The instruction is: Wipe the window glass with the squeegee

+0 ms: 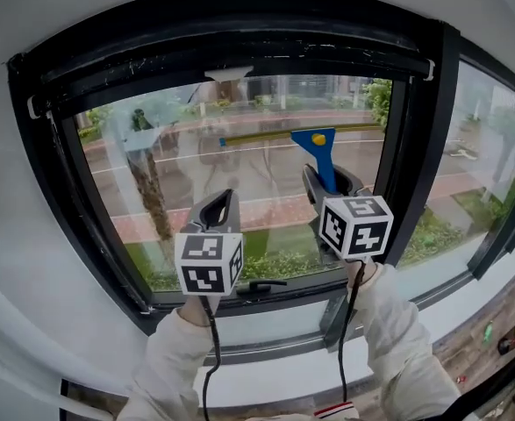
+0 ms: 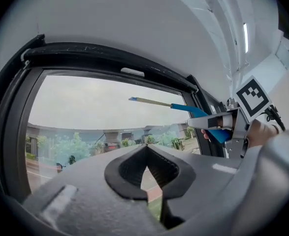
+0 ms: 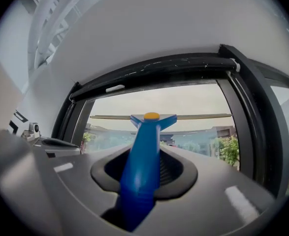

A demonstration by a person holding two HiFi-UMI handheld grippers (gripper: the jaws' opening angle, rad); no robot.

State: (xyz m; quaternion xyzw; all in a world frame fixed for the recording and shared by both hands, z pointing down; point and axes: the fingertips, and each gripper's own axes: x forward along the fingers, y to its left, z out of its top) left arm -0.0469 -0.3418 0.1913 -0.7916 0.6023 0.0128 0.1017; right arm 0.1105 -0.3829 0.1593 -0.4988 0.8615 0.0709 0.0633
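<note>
I hold squeegee (image 1: 317,147) w/ blade level across upper window glass (image 1: 239,191), handle pointing down, ready for a straight pull. R hand-held gripper (image 3: 149,176) is clamped on the handle. L hand-held gripper (image 2: 145,171), jaws together and empty, sits lower before the glass, off the stroke path.

Soft overcast daylight through window (image 1: 266,187); faint reflections; strong fisheye bending, dark vignetted corners, blurred foreground.

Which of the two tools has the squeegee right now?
The right tool, shut on the blue squeegee by its handle; the left tool is shut with nothing in it.
</note>
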